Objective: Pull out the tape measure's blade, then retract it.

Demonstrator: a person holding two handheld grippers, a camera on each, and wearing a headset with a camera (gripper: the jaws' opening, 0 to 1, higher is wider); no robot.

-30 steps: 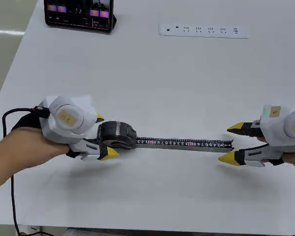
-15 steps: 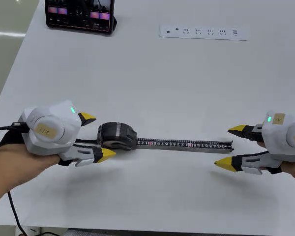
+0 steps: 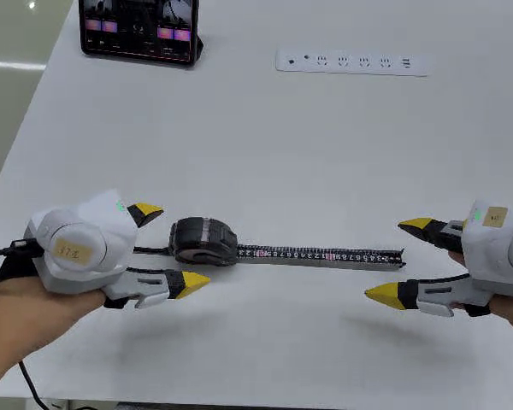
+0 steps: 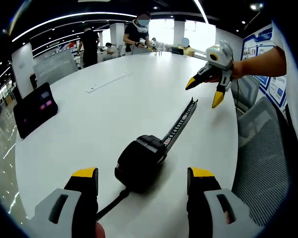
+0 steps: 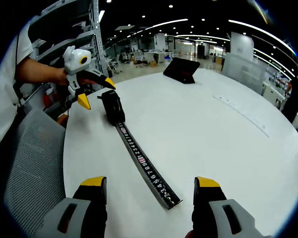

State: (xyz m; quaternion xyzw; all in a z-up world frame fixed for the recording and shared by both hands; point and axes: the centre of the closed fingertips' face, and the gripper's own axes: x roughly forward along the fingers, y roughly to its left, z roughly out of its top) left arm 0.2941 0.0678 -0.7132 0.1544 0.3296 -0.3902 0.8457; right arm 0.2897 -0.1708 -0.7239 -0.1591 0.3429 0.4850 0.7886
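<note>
Black case (image 3: 203, 241) sits near the desk's (image 3: 256, 128) front edge, blade (image 3: 321, 254) out flat toward the right edge. Beside the case the left gripper (image 3: 169, 245) gapes, the right gripper (image 3: 399, 260) wide open at the blade's end, both empty. Best clamp the case first, then guide the blade home slowly.

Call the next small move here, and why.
Probably ease the left gripper forward and shut it on the tape measure case. The blade lies pulled out flat on the table, the right gripper is open off its tip, and the case sits just ahead of the open left jaws; retracting likely needs the case held first.
</note>
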